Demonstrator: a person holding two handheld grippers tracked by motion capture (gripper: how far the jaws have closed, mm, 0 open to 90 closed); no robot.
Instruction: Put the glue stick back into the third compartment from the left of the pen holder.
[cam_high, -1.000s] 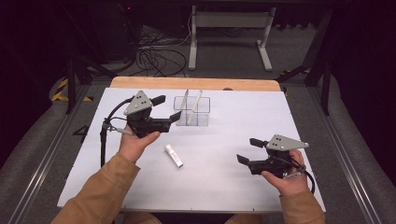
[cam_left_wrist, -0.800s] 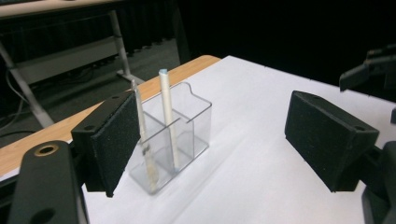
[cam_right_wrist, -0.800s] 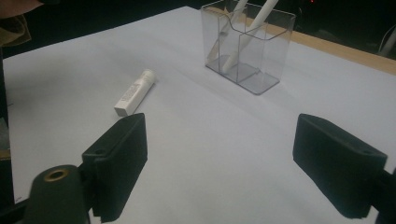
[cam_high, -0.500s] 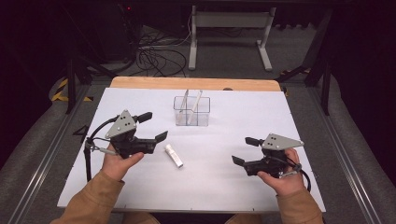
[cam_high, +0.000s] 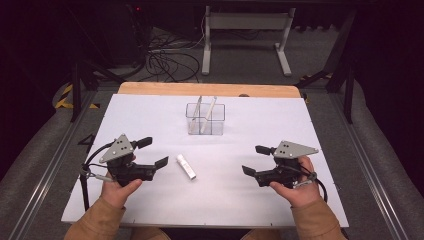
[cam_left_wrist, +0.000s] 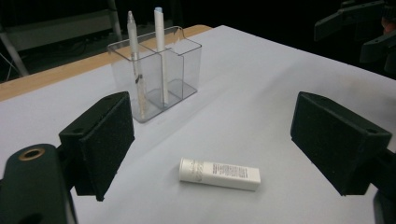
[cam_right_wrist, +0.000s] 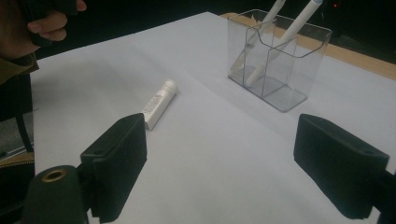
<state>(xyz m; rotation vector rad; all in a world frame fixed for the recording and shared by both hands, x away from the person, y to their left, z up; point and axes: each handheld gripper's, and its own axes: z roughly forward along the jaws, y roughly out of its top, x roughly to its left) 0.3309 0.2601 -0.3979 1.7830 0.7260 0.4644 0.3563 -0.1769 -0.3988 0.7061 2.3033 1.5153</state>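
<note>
On the white table a small white tube lies flat near the centre. The left gripper sits at about nine o'clock from it — jaws spread wide, holding nothing. The right gripper hovers at about three o'clock, well apart from the tube, jaws likewise wide and empty. A clear divided holder stands at twelve o'clock from the tube, with two white pens leaning inside (one per compartment, as the left gripper view shows).
</note>
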